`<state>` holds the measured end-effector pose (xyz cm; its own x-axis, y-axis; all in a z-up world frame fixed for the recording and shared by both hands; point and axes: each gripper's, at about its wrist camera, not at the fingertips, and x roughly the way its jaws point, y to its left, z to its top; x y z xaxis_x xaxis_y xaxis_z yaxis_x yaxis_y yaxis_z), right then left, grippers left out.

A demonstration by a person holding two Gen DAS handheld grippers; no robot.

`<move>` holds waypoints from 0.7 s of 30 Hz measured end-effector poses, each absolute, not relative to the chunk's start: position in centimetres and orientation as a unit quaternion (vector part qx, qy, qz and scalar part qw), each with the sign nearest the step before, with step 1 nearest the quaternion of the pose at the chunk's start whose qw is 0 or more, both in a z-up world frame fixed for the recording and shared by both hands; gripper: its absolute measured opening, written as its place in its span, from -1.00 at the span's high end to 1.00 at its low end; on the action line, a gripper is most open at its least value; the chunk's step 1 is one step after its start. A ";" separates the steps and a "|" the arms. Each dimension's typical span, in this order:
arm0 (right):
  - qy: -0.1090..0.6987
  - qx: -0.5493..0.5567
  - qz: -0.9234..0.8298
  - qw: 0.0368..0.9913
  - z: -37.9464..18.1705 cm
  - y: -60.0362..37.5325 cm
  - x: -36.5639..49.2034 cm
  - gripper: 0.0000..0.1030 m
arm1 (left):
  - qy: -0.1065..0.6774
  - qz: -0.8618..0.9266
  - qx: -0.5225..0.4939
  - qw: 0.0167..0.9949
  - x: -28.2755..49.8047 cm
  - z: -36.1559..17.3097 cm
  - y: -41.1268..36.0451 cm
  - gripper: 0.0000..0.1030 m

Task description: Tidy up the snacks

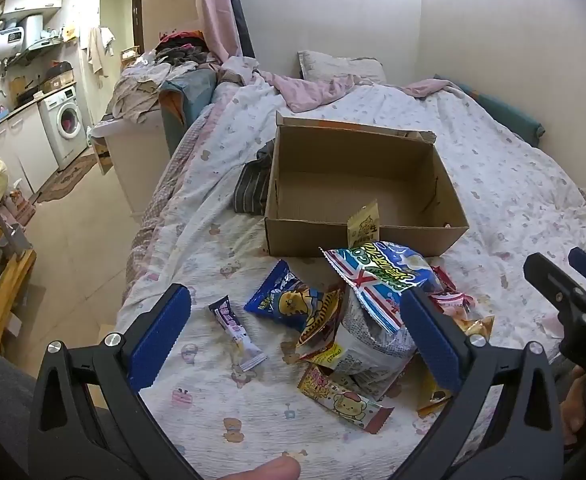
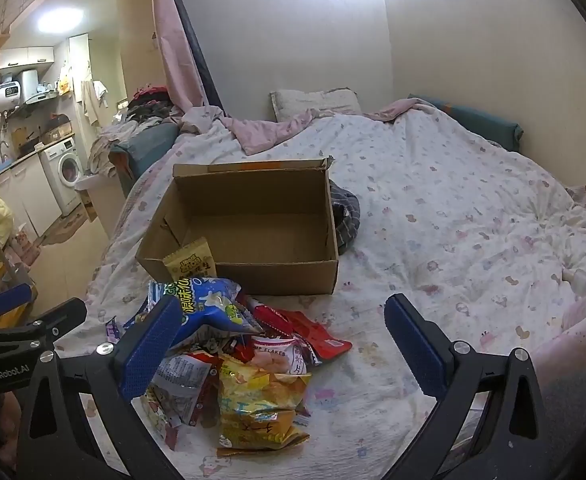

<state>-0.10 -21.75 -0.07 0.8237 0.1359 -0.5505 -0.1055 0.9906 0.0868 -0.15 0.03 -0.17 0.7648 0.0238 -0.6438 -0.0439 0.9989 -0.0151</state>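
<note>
Snack pile (image 2: 229, 356) beside (empty) box (image 2: 253, 276)

Box (image 1: 367, 196) sitting on bed (image 1: 513, 184); snacks (image 1: 357, 320) lying heaped before it; cloth (image 1: 253, 184) lying beside box.

Bright overhead glare blows out the wall, fisheye bends the dark edges, focus fairly sharp.
</note>
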 end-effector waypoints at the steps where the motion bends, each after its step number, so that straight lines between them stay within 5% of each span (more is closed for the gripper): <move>1: 0.290 0.027 0.063 0.954 -0.1 -21.7 -0.1 -1.00 | 0.342 0.018 -0.015 0.939 -0.2 -0.2 0.1 -1.00; 21: 0.288 0.024 0.063 0.955 -0.2 -21.7 0.0 -1.00 | 0.345 0.019 -0.019 0.938 0.0 -0.2 0.2 -1.00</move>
<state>-0.02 -21.71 -0.17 0.8267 0.1342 -0.5464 -0.1067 0.9909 0.0819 0.01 0.21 -0.19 0.7608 0.0216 -0.6486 -0.0479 0.9986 -0.0229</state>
